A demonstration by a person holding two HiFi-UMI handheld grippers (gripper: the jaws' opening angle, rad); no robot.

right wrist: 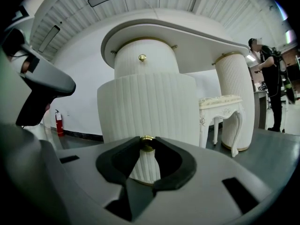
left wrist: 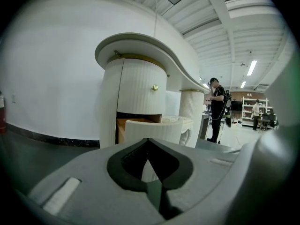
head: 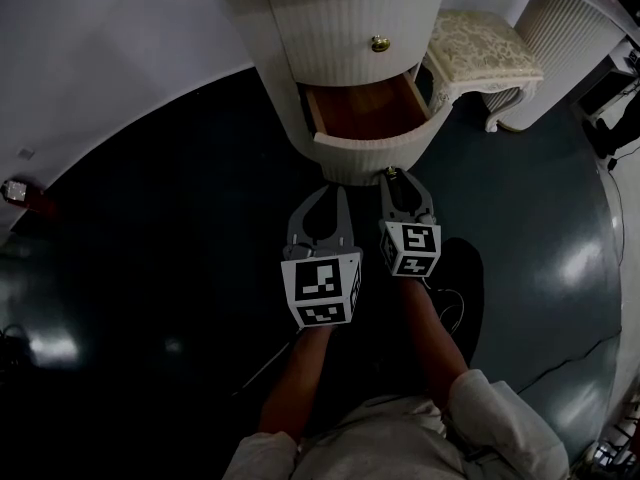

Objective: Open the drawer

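Note:
The white ribbed pedestal of a dressing table holds two drawers. Its lower drawer stands pulled out, showing a bare wooden bottom; the right gripper view shows its curved front. My right gripper is shut on that drawer's small gold knob, which sits between its fingertips. The upper drawer is closed, with its own gold knob. My left gripper hangs just left of the right one, short of the drawer front, shut with nothing in it.
A cream cushioned stool stands right of the pedestal, beside a second ribbed pedestal. A person stands far off to the right. A red fire extinguisher is by the wall. The floor is dark and glossy.

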